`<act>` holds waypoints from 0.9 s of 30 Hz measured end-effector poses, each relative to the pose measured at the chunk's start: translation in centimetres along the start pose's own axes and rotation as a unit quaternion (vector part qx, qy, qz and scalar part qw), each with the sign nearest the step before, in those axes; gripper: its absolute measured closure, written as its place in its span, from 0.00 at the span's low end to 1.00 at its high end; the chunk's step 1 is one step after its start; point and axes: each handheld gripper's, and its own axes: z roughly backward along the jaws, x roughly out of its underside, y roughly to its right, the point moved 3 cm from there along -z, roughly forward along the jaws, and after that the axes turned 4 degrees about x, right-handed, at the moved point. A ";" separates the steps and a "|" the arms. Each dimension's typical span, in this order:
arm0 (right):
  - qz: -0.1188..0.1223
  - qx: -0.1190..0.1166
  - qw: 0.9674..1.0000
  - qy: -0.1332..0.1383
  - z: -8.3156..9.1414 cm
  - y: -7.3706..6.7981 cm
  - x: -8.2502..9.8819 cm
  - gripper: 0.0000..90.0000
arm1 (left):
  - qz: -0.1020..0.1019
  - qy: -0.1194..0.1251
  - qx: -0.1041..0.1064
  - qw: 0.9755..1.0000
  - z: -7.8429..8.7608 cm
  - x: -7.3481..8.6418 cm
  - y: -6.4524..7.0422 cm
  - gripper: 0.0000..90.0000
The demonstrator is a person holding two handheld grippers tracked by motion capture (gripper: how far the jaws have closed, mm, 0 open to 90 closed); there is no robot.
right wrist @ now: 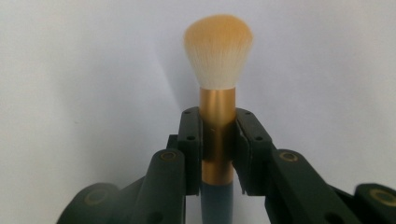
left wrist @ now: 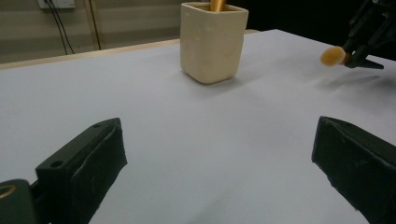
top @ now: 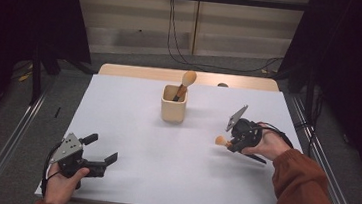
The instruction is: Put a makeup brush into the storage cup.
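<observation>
A makeup brush (right wrist: 217, 65) with tan bristles, a gold ferrule and a dark handle is clamped in my right gripper (right wrist: 217, 140), whose jaws press on the ferrule. In the high view that right gripper (top: 233, 139) hovers at the table's right, with the brush head (top: 221, 141) pointing left. A cream square cup (top: 174, 104) stands upright at mid-table with a second brush (top: 186, 82) leaning in it. My left gripper (top: 100, 149) is open at the near left, nothing between its jaws. The left gripper view shows the cup (left wrist: 213, 42) ahead and the held brush (left wrist: 333, 56) at the far right.
The white tabletop (top: 173, 156) has a wooden strip (top: 131, 71) along its far edge. Metal rails (top: 9, 141) run along both sides on the floor. Cables (top: 184, 47) hang down the wall behind.
</observation>
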 end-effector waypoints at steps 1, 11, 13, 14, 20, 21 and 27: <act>-0.002 0.001 1.000 0.004 0.1 0.0 0.0 0.83 | 0.001 0.000 0.000 1.000 0.0 0.0 0.0 0.03; -0.056 0.031 0.996 0.054 1.5 0.8 0.0 0.83 | 0.001 -0.003 0.001 1.000 -0.1 0.0 0.0 0.03; -0.070 0.044 0.995 0.059 1.6 0.9 0.0 0.83 | 0.002 -0.001 0.000 1.000 0.0 0.0 0.0 0.03; -0.079 0.044 0.994 0.063 1.6 0.9 0.0 0.83 | 0.003 -0.001 0.000 1.000 0.0 0.0 0.0 0.03; -0.120 0.068 0.986 0.096 2.2 1.2 0.1 0.83 | -0.001 -0.004 0.000 1.000 -0.1 0.0 0.0 0.03; -0.128 0.072 0.983 0.108 2.3 1.3 0.2 0.83 | 0.000 -0.004 0.000 1.000 -0.1 0.0 0.0 0.03; -0.167 0.093 0.969 0.157 3.1 1.6 0.7 0.83 | 0.000 -0.004 0.000 1.000 -0.1 0.0 0.0 0.03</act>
